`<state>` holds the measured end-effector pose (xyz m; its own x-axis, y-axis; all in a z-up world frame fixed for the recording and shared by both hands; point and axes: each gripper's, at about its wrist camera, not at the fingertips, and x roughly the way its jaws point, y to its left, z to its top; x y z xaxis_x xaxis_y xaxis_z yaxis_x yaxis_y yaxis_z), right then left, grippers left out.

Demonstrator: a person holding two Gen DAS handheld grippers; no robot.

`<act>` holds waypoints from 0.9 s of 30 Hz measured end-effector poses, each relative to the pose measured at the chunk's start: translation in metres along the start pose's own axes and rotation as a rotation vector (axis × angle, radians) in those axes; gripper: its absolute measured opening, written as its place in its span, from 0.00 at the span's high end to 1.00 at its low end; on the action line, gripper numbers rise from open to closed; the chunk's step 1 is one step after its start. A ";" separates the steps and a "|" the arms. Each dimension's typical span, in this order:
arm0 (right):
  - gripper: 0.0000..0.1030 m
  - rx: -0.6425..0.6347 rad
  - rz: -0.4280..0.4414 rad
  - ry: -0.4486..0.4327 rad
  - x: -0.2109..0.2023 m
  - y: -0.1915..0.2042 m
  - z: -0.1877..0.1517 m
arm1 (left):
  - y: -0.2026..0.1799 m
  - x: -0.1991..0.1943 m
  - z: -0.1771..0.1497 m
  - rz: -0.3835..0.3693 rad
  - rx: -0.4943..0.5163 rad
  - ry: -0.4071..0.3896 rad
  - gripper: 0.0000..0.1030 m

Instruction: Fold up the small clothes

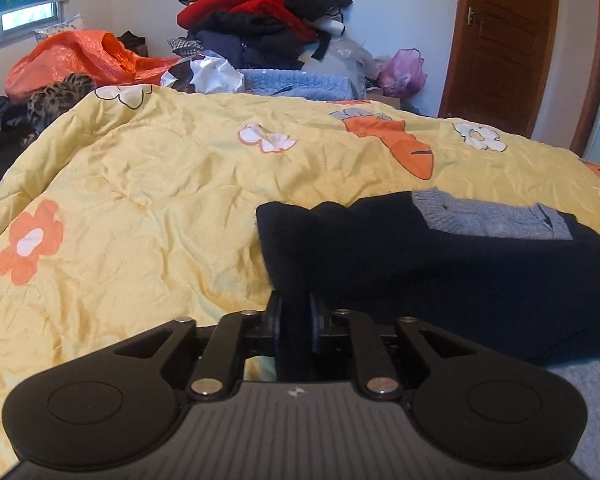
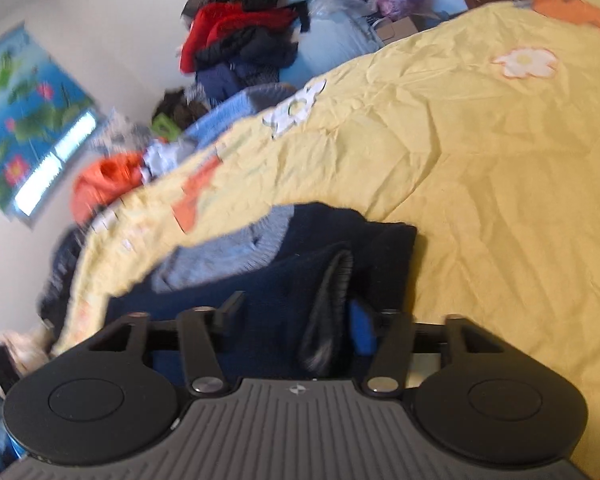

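While we look along the left gripper [image 1: 295, 312], we find its two fingers drawn close together with a fold of the dark navy sweater [image 1: 440, 272] pinched between them, the cloth running back from the fingertips toward the camera. That sweater lies on the yellow flowered quilt [image 1: 140, 200], toward our right side of the bed, and a grey knitted panel [image 1: 484, 216] shows at its upper part. Turning to the right wrist view, which is tilted and somewhat blurred, we see the right gripper [image 2: 296, 312] with its fingers spread wide apart over the same sweater [image 2: 260, 292]; a dark ribbed cuff [image 2: 332, 300] stands up between them, just beside the blue pad of the right-hand finger [image 2: 362, 330], though we cannot tell whether the two touch, and nothing is clamped there. Beyond the quilt's far edge we make out a tall heap of red and dark clothes [image 1: 260, 12], an orange plastic bag [image 1: 84, 60], a light blue blanket [image 1: 296, 82], a purple bag [image 1: 404, 70] and a brown wooden door [image 1: 504, 40].
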<state>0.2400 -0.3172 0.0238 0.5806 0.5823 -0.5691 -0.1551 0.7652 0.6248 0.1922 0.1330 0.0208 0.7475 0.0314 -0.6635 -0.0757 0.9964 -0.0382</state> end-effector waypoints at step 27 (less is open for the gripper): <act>0.26 -0.351 -0.207 -0.077 -0.021 0.083 -0.110 | -0.076 -0.074 -0.051 -0.022 0.123 -0.151 0.12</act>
<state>0.1268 -0.2355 0.0287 0.6842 0.3945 -0.6134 -0.2844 0.9188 0.2737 0.1090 0.0508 0.0352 0.8395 0.0114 -0.5433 0.0162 0.9988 0.0460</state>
